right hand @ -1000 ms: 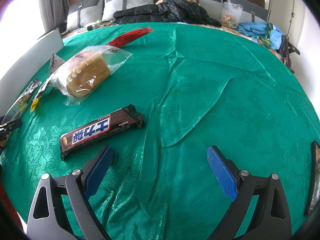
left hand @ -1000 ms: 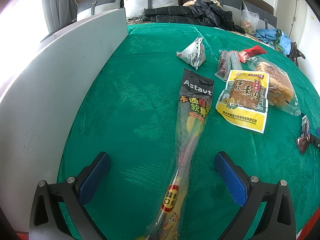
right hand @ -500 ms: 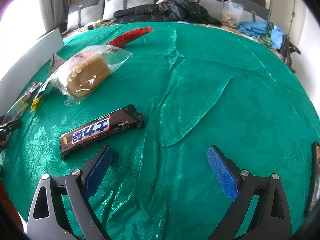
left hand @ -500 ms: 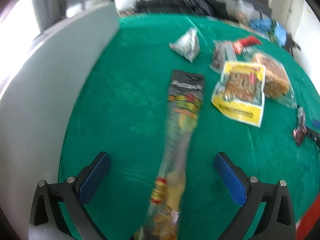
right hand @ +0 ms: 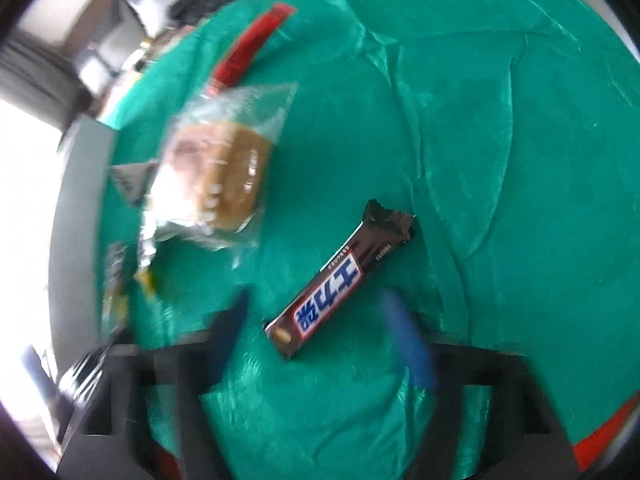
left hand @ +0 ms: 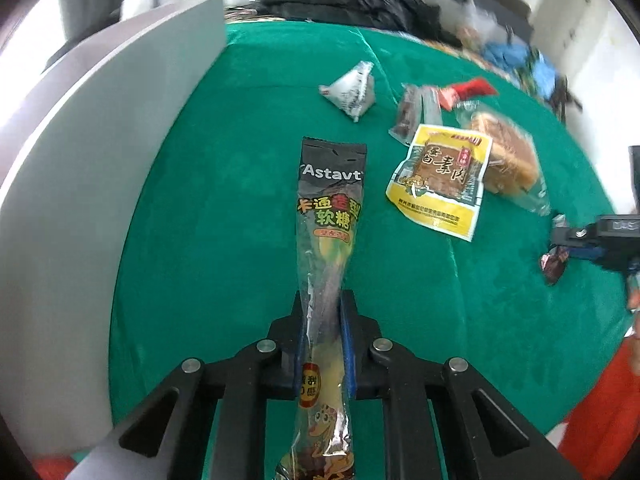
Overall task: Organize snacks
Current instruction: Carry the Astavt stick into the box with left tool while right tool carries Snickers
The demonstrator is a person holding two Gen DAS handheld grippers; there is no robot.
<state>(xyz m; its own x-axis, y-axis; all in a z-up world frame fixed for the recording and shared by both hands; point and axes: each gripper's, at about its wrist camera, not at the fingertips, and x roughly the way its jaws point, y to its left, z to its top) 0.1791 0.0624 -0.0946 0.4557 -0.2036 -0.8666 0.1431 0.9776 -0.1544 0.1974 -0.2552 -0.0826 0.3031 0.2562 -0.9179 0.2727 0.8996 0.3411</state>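
Left gripper [left hand: 323,320]: jaws pinched on the long clear-and-black gummy candy packet [left hand: 328,248], which is stretched over the green patterned tabletop [left hand: 224,208]. Right gripper [right hand: 320,336]: jaws closing, brown chocolate bar wrapper [right hand: 340,276] lying between them, untouched. Farther off are found a yellow dried-tofu pouch [left hand: 440,178], a bagged bread roll [left hand: 506,156], and a white triangular packet [left hand: 352,90].

One long gummy packet [left hand: 330,216], one yellow pouch [left hand: 440,180], one bagged bread [left hand: 508,156], one triangular packet [left hand: 352,90] and one chocolate bar [right hand: 340,280].
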